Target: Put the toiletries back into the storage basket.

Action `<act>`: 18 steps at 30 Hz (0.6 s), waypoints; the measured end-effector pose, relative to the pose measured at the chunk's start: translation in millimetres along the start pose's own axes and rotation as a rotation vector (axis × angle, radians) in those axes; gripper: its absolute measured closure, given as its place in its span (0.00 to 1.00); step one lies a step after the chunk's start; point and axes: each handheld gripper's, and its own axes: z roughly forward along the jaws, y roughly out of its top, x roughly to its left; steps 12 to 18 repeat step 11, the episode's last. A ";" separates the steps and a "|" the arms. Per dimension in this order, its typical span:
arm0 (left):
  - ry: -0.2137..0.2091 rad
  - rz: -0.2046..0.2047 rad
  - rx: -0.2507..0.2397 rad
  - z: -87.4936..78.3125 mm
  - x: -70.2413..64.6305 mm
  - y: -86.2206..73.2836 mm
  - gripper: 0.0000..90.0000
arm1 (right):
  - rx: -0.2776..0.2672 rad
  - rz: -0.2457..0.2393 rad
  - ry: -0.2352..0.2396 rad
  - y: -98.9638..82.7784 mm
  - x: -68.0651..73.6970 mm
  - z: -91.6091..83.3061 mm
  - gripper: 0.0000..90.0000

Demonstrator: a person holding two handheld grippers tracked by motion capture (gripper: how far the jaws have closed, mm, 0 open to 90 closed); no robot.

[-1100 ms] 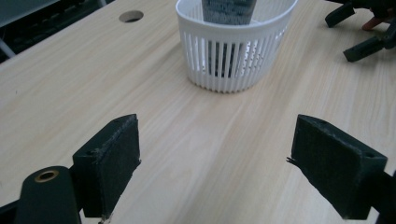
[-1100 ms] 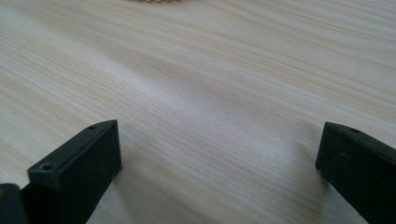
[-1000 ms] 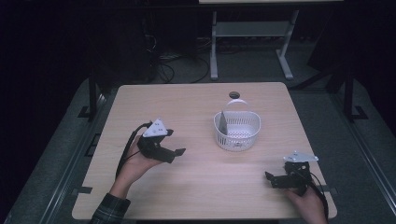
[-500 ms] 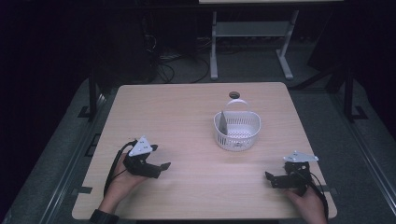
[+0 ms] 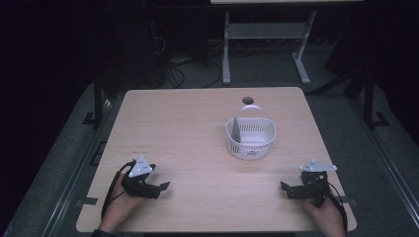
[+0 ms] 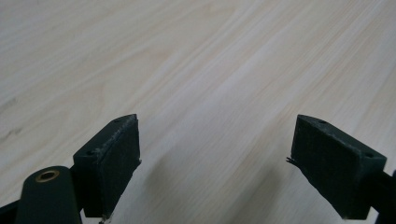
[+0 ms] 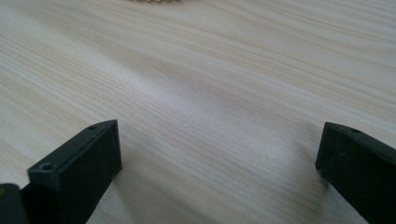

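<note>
Two claws rest low on the worktop (image 5: 197, 123), left claw (image 5: 164, 186) and right claw (image 5: 284, 187) both spread wide, empty. White basket (image 5: 251, 138) sits right of centre; I'd approach its handle slowly, level.

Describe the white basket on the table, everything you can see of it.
The white slotted plastic basket is a round, bowl-shaped container with thin vertical slits in its wall and a perforated floor. A thin arched carry handle stands upright over its far rim. It sits upright on the light wooden table, right of centre, just in front of a small round cable hole. A flat grey piece leans inside against its left wall; what it is I cannot tell. Both tongs are well clear of it; only the table touches it.
</note>
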 end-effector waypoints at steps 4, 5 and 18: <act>-0.004 -0.006 0.008 3.5 -1.9 -5.7 0.16 | 0.000 0.000 0.000 0.0 0.0 0.0 0.00; -0.007 -0.013 0.005 3.8 -2.0 -6.2 0.16 | 0.000 0.000 0.000 0.0 0.0 0.0 0.00; -0.028 -0.044 -0.002 4.6 -0.5 -8.2 0.16 | 0.000 0.000 0.000 0.0 0.0 0.0 0.00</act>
